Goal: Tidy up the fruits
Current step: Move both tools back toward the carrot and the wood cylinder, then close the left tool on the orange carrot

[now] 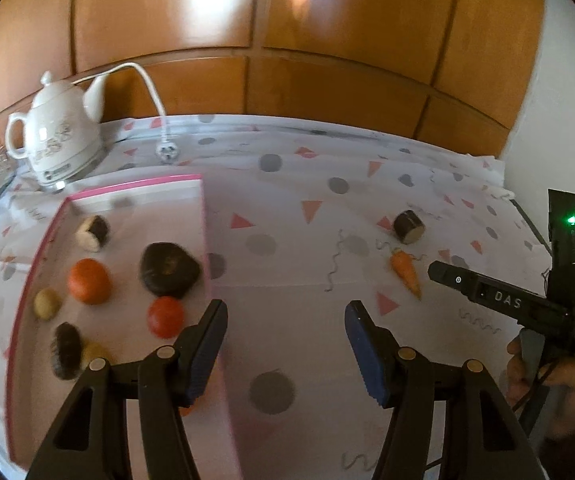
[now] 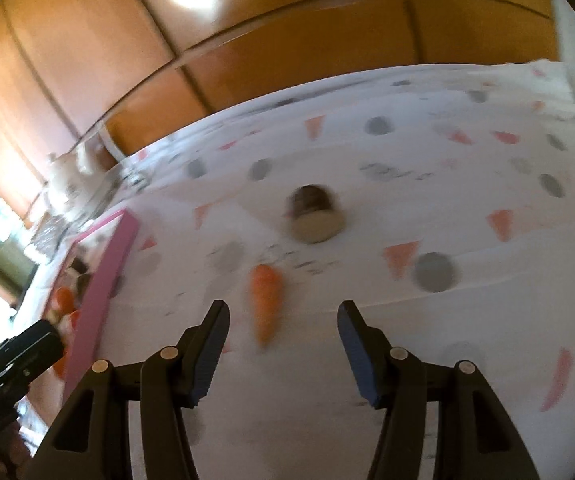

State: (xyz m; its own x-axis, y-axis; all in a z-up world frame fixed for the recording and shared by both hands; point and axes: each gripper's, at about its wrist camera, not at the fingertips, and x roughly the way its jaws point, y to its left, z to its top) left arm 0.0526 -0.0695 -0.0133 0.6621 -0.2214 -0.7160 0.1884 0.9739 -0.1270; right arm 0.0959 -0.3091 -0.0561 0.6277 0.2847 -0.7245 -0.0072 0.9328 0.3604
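Currently both claws are held wide and empty: left claw [image 1: 285,344], right claw [image 2: 283,346]. Carrot [image 2: 266,300] is seen on the tabletop [image 2: 427,320] just beyond the right claw; other fruits are kept in the pink-rimmed tray [image 1: 203,216] at left.

Left tongs [image 1: 285,344]: black plastic linkage arms, brass-coloured pivot pins, blue ribbed pads [image 1: 361,344] on the inner faces. Right tongs [image 2: 283,346]: same black arms, pale round pins, blue serrated pads [image 2: 349,340]. At 4 o'clock in the left wrist view, black housing lettered "DAS", small green light, thin dark cable, bare-skinned hand [image 1: 551,388] on a grey handle.
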